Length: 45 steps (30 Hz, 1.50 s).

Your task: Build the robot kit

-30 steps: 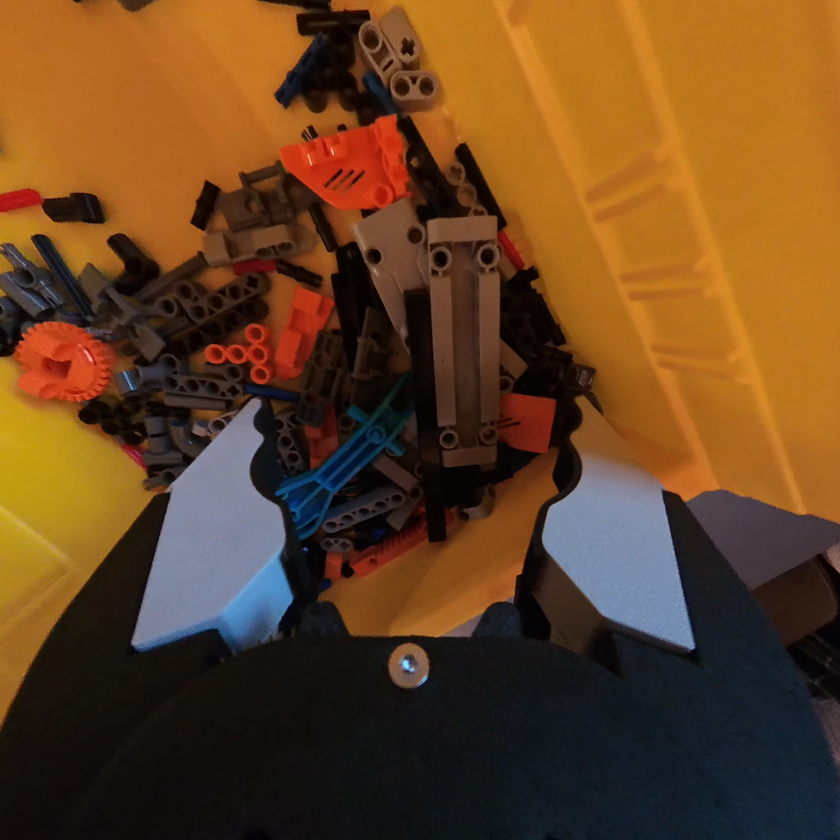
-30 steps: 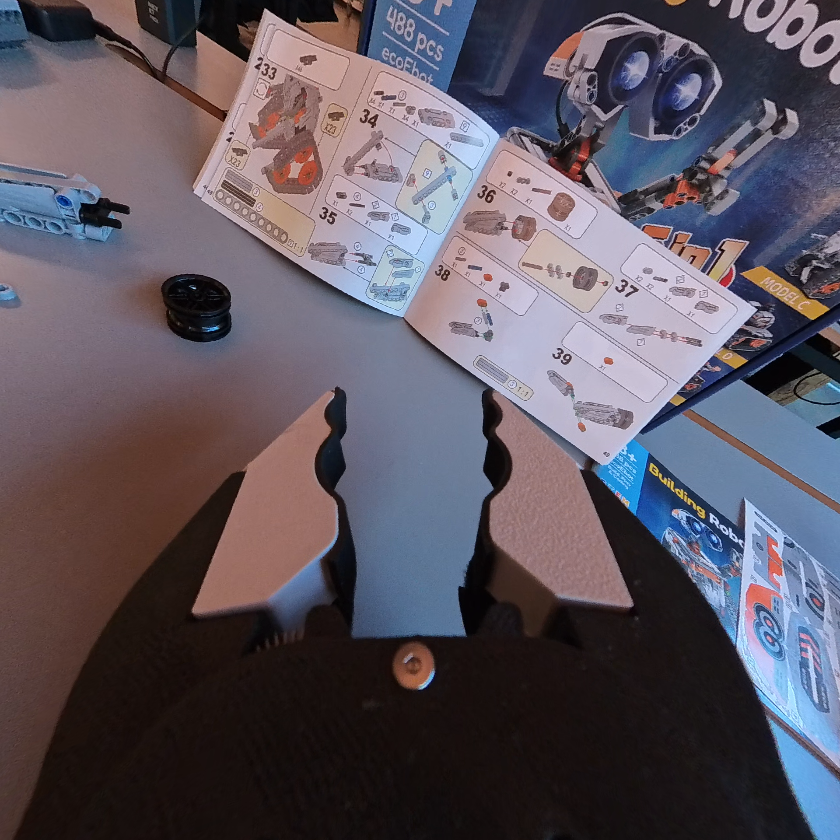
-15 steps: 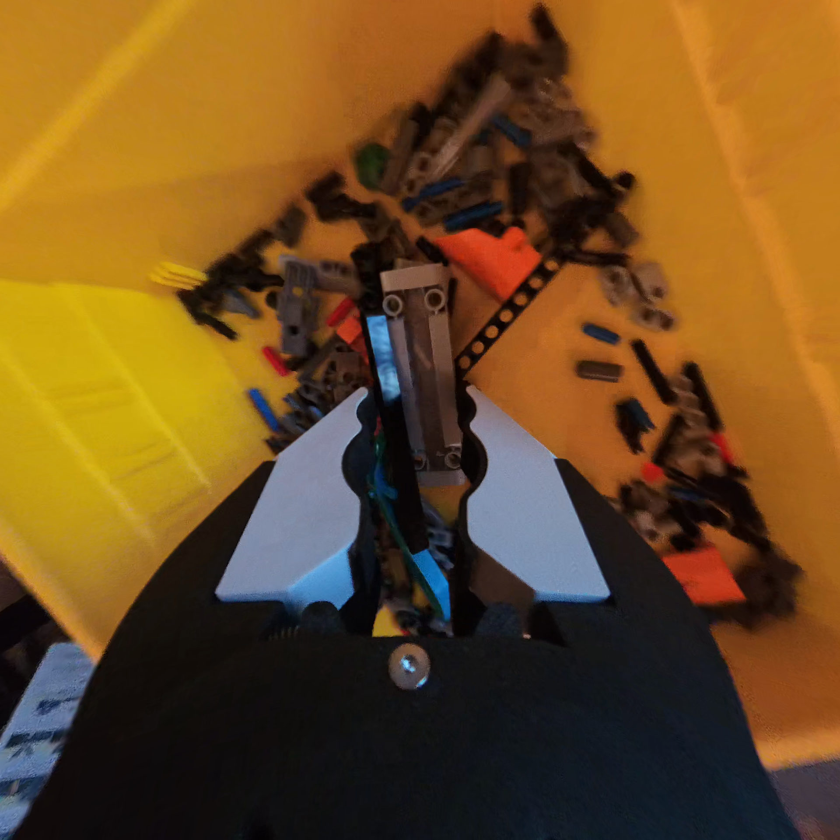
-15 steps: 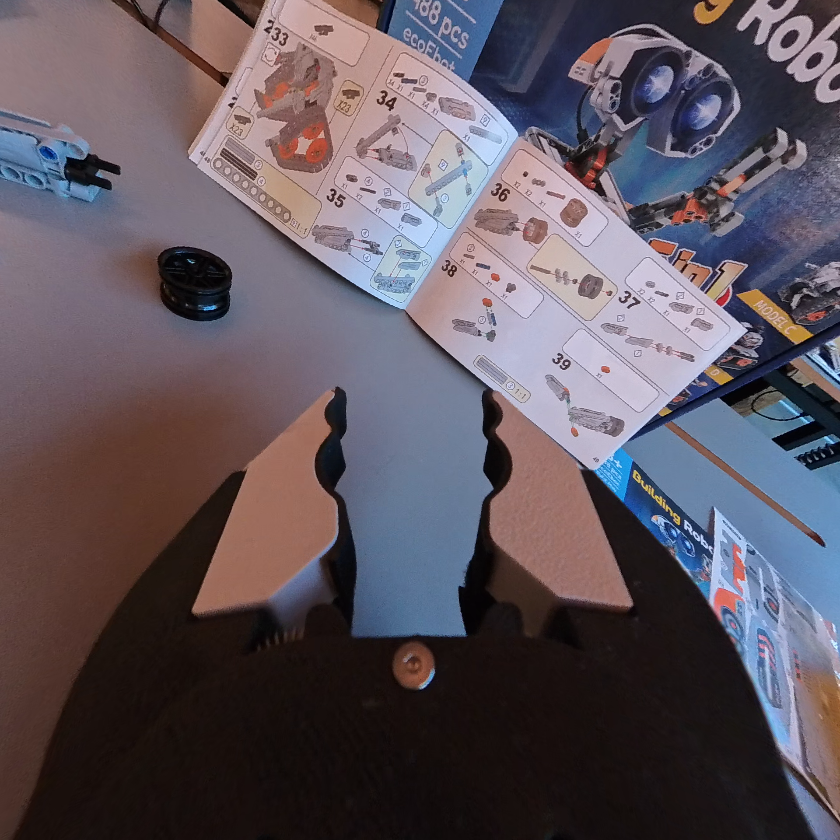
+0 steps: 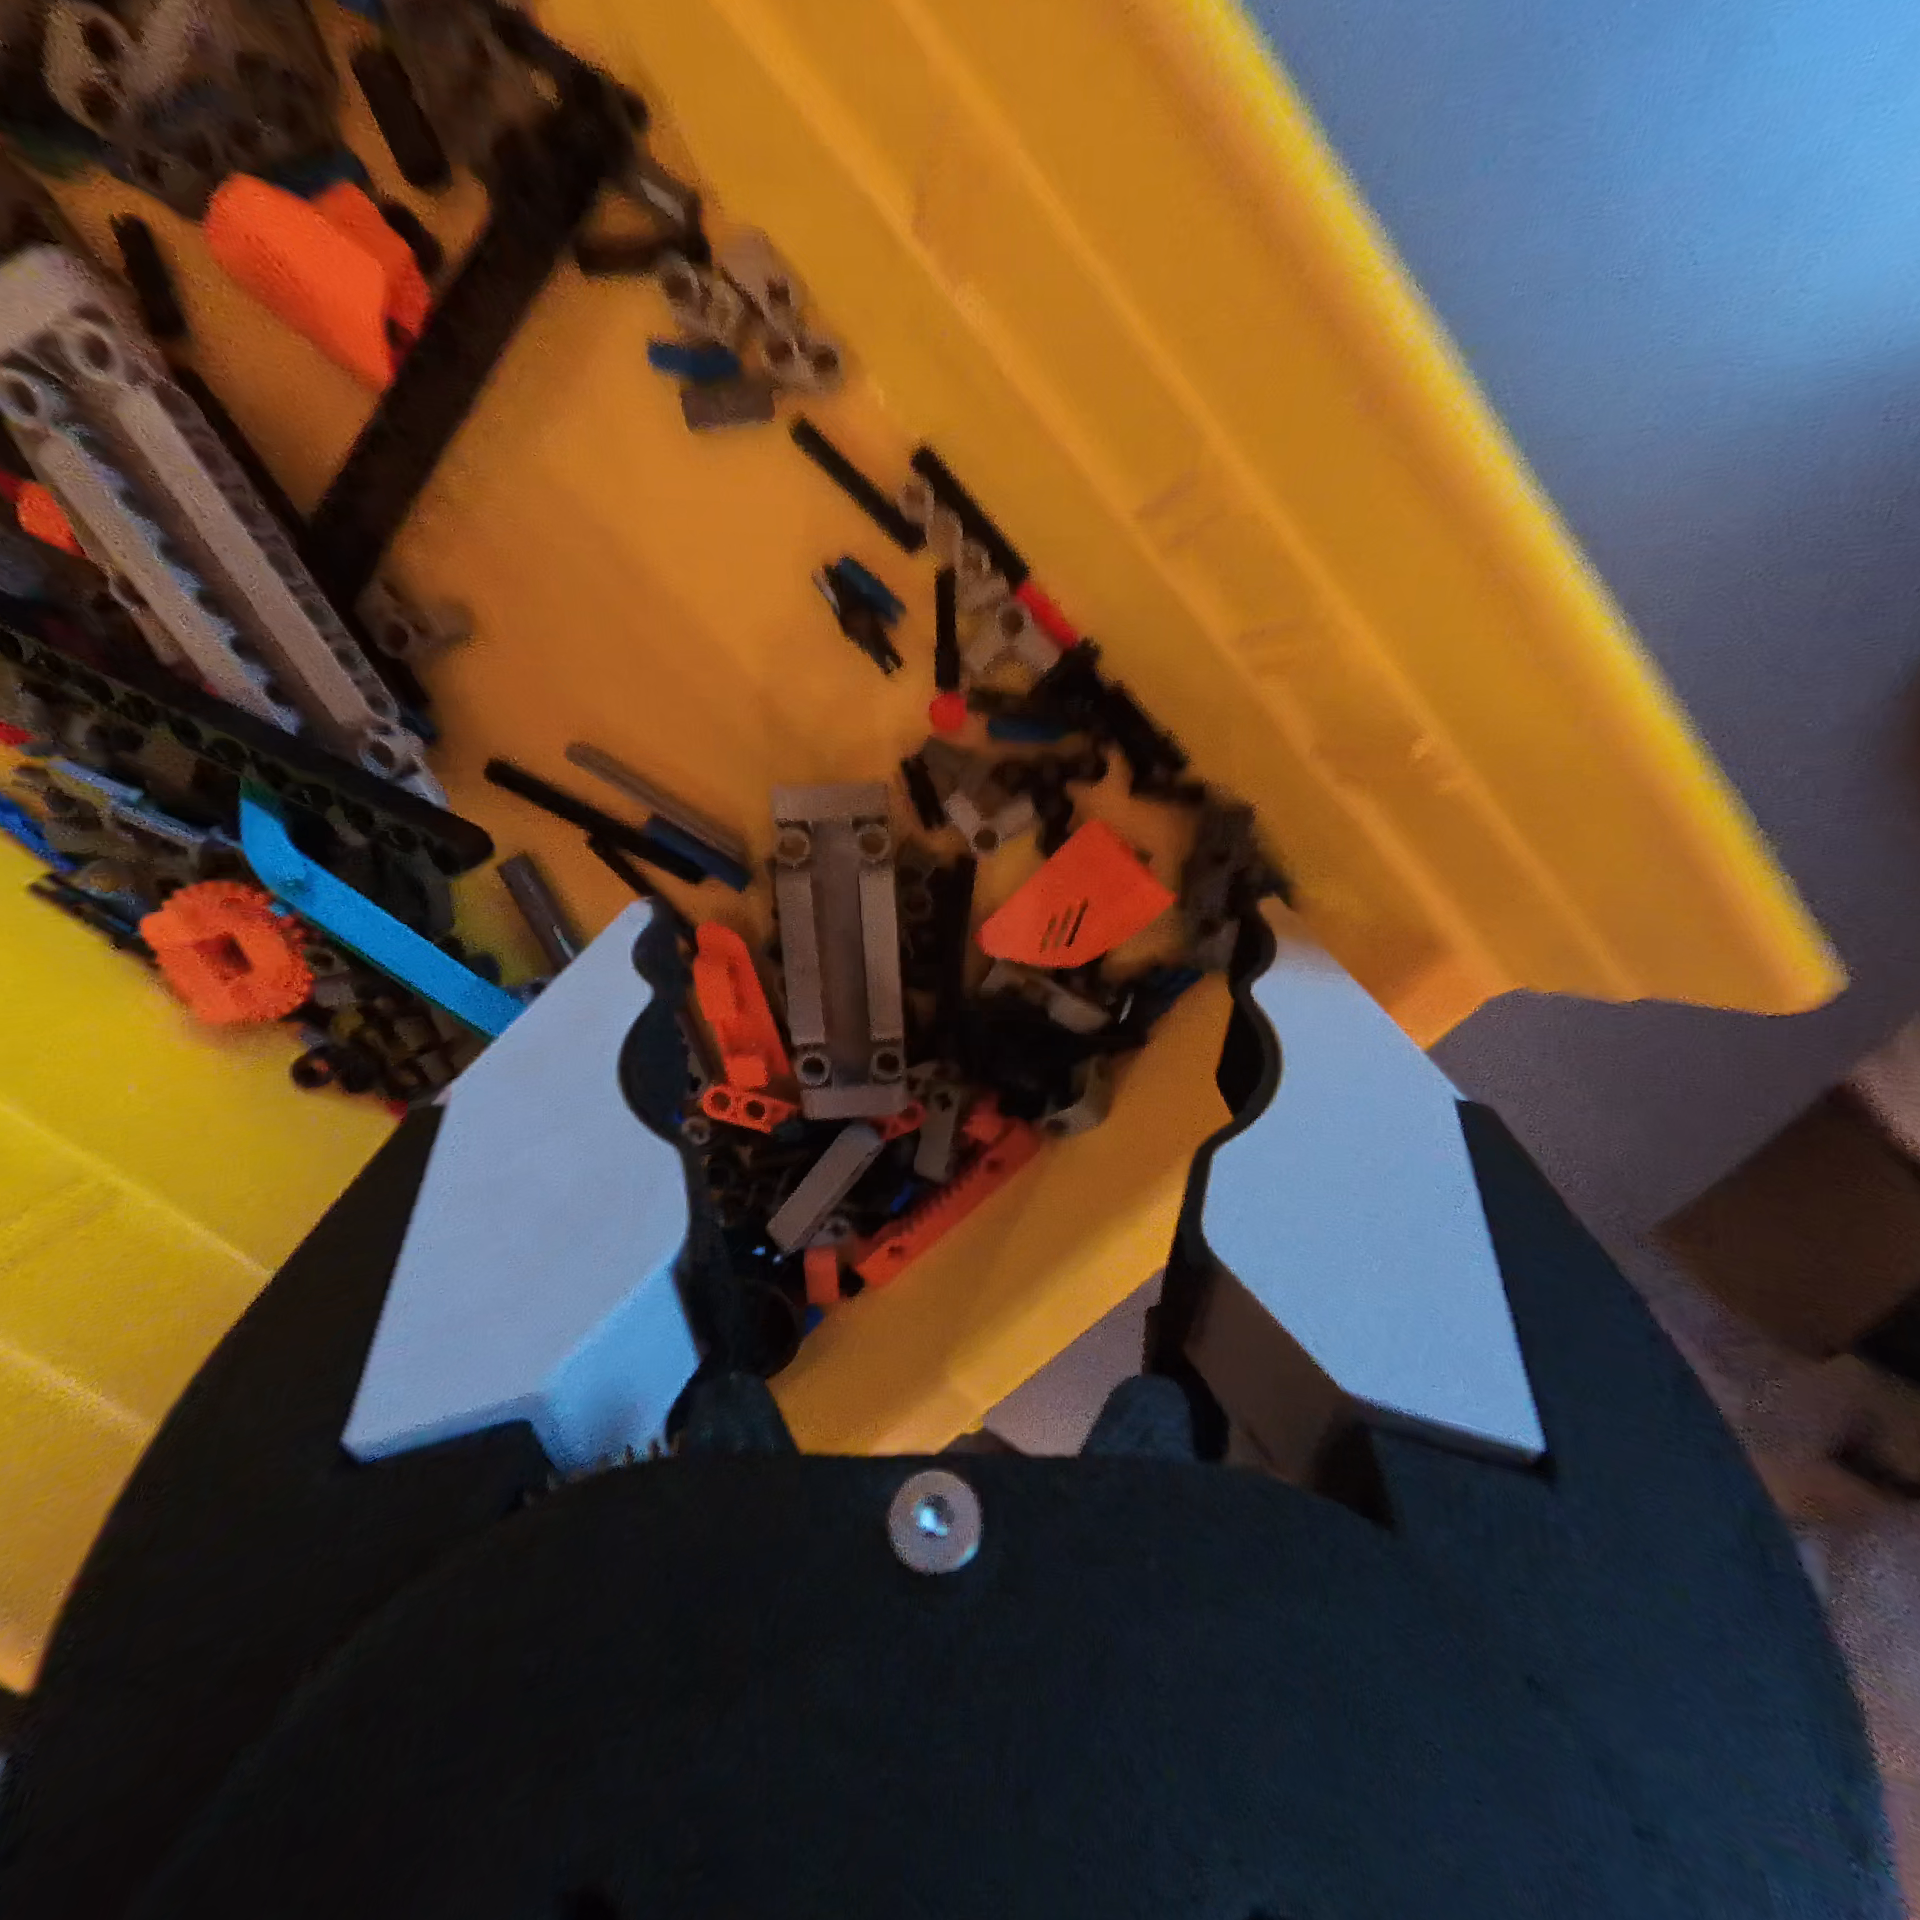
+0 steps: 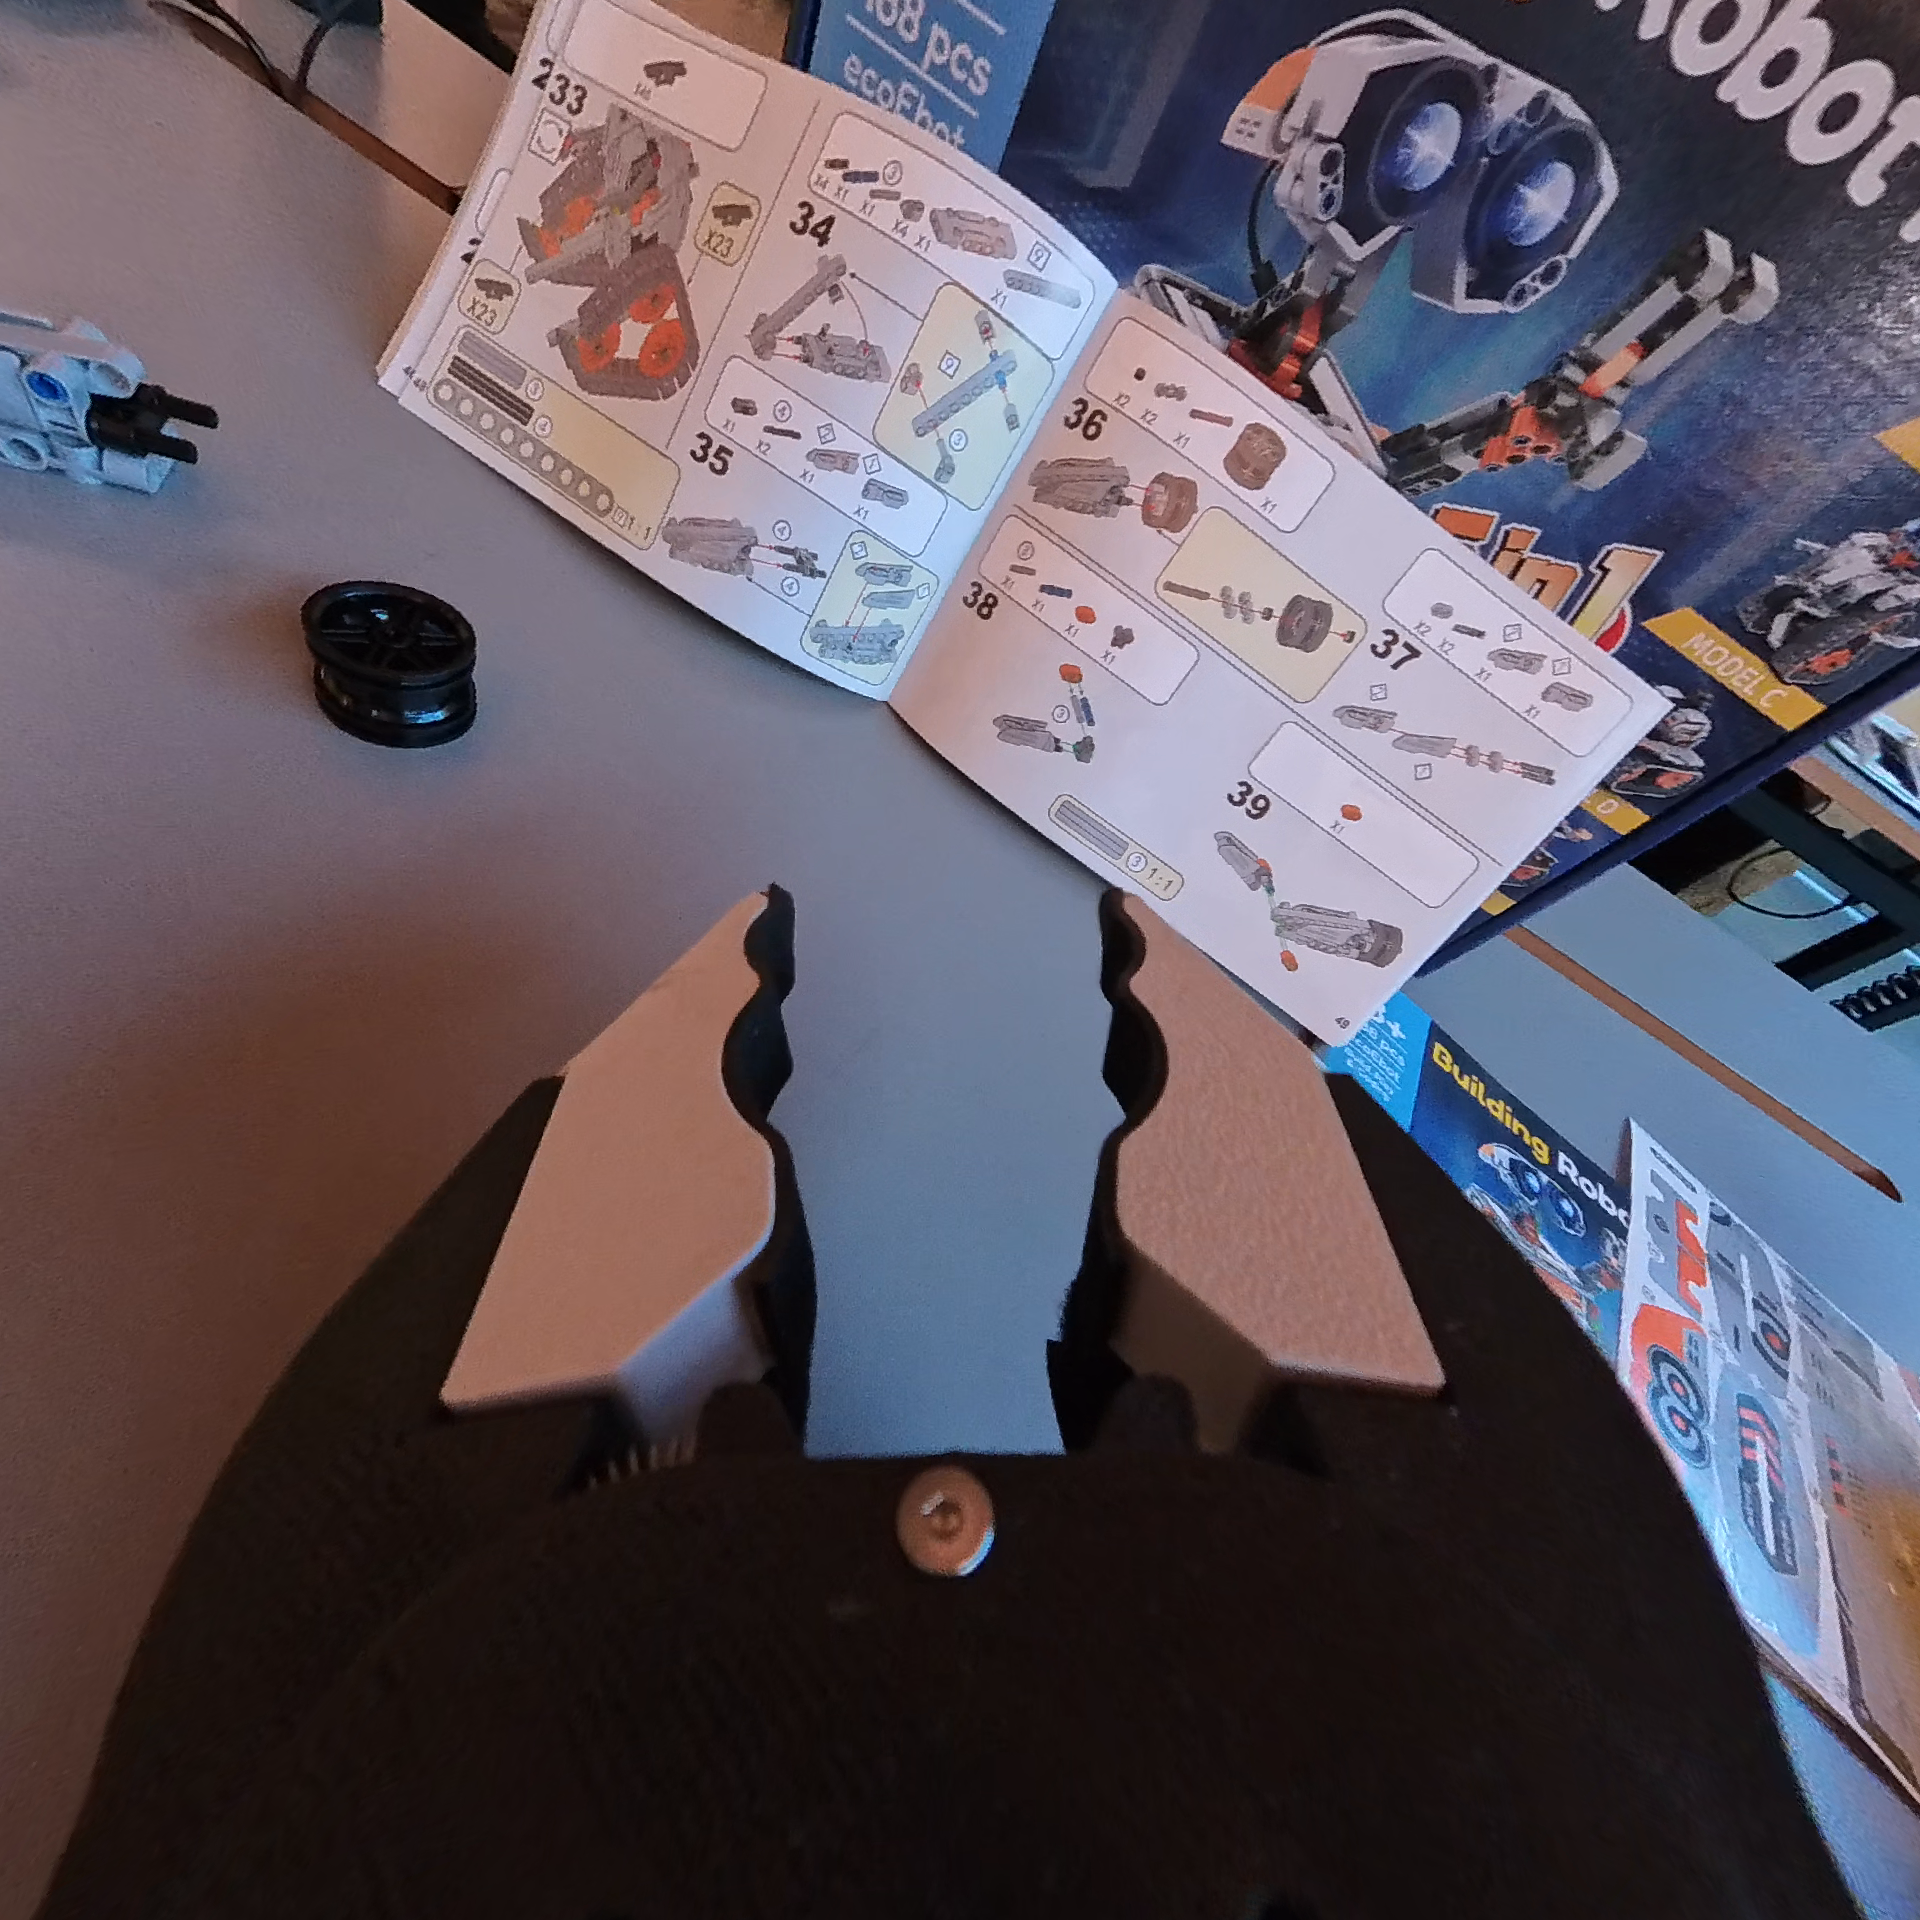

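**Operator:** Left claw (image 5: 940,956) status?

**Technician:** Released, jaws spread wide, nothing gripped. It points into a yellow plastic bin (image 5: 1195,436) and sits over the heap of building-set parts in the bin's near corner. Directly between the fingers lies a grey rectangular panel (image 5: 840,956) with a pin hole at each corner. Just left of the panel is a narrow orange piece (image 5: 732,997); just right of it, an orange curved panel with slots (image 5: 1075,899). An orange toothed rack (image 5: 951,1210) lies at the near edge of the heap.

**Operator:** Other bin contents?

**Technician:** Toward the bin's left side: an orange gear (image 5: 227,954), a blue curved beam (image 5: 364,925), a long black perforated beam (image 5: 239,743) and a long grey beam (image 5: 197,551). The far part of the bin is blurred; small pins and connectors there cannot be identified.

**Operator:** Right claw (image 6: 940,935) status?

**Technician:** Released as well, with a moderate gap and nothing between the fingers. It hangs above a bare area of the grey table (image 6: 208,987). An open instruction booklet (image 6: 935,499) lies near, beyond the fingertips, propped against a dark blue product box (image 6: 1558,260) picturing a robot. A black wheel hub (image 6: 393,663) stands apart toward the table's left. A white sub-assembly with black pins (image 6: 78,410) lies at the left edge of view. A printed sheet (image 6: 1766,1382) lies near the table's right edge.
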### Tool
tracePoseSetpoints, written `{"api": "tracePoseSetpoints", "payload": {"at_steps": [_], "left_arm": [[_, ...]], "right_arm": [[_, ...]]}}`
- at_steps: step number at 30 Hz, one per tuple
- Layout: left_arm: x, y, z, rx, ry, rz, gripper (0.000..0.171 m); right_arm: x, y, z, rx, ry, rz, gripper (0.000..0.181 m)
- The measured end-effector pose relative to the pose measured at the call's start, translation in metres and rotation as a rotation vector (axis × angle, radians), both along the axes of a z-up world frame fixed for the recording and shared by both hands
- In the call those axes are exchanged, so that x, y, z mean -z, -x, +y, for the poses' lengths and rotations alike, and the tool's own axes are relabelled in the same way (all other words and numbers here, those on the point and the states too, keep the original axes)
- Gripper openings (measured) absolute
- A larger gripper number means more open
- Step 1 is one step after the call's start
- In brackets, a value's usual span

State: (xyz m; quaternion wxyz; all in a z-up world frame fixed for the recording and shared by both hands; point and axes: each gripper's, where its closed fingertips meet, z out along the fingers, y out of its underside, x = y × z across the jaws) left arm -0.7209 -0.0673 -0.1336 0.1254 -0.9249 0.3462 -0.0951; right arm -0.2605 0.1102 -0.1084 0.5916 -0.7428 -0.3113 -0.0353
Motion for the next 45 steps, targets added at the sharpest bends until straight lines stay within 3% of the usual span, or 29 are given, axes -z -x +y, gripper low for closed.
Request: {"api": "tracePoseSetpoints", "payload": {"at_steps": [3, 4, 6, 9, 10, 11, 13, 17, 18, 20, 24, 28, 31, 34, 37, 38, 40, 45], "left_arm": [[0.018, 0.012, 0.000, 0.066, -0.084, 0.185, 0.110], [0.019, 0.009, 0.002, 0.079, -0.104, 0.184, 0.114], [0.017, 0.008, 0.005, 0.090, -0.122, 0.174, 0.099], [0.025, 0.023, 0.012, 0.116, -0.097, 0.233, 0.055], [0.024, 0.026, 0.017, 0.113, -0.096, 0.226, 0.031], [0.023, 0.033, 0.025, 0.096, -0.105, 0.249, 0.027], [0.022, 0.051, 0.039, 0.047, -0.109, 0.326, 0.028], [0.007, 0.065, 0.071, -0.094, -0.186, 0.333, 0.027], [0.001, 0.070, 0.076, -0.147, -0.206, 0.330, 0.034], [-0.004, 0.073, 0.070, -0.227, -0.176, 0.273, 0.060], [-0.006, 0.074, 0.026, -0.373, 0.004, 0.125, 0.070], [-0.003, 0.083, -0.019, -0.423, 0.140, 0.154, 0.055], [0.007, 0.091, -0.043, -0.439, 0.233, 0.242, 0.058], [0.005, 0.083, -0.030, -0.397, 0.172, 0.250, 0.057], [-0.011, 0.041, 0.000, -0.283, 0.040, 0.051, 0.007], [-0.013, 0.027, 0.002, -0.219, 0.040, -0.008, 0.002], [-0.005, 0.021, -0.003, -0.173, 0.101, -0.012, 0.004], [0.011, 0.026, 0.000, -0.267, 0.196, -0.039, 0.010]], "right_arm": [[0.000, -0.003, 0.001, 0.013, 0.005, 0.003, 0.059], [0.001, -0.004, 0.001, 0.016, 0.007, 0.001, 0.059], [0.002, -0.004, 0.002, 0.020, 0.006, -0.010, 0.059], [0.002, -0.004, 0.002, 0.029, -0.002, -0.033, 0.059], [0.003, -0.004, 0.002, 0.032, -0.005, -0.041, 0.059], [0.003, -0.004, 0.002, 0.035, -0.007, -0.048, 0.059], [0.004, -0.005, 0.003, 0.044, -0.008, -0.066, 0.059], [0.007, -0.007, 0.005, 0.057, -0.010, -0.101, 0.059], [0.007, -0.007, 0.006, 0.059, -0.011, -0.110, 0.059], [0.008, -0.009, 0.007, 0.064, -0.014, -0.122, 0.059], [0.008, -0.013, 0.008, 0.073, -0.014, -0.117, 0.059], [0.008, -0.014, 0.009, 0.073, -0.010, -0.119, 0.059], [0.009, -0.013, 0.008, 0.067, -0.009, -0.124, 0.059], [0.010, -0.012, 0.008, 0.060, -0.008, -0.136, 0.058], [0.012, -0.011, 0.008, 0.055, -0.007, -0.157, 0.058], [0.012, -0.010, 0.007, 0.053, -0.007, -0.163, 0.058], [0.013, -0.009, 0.007, 0.047, -0.010, -0.173, 0.058], [0.013, -0.009, 0.007, 0.044, -0.008, -0.177, 0.058]]}}
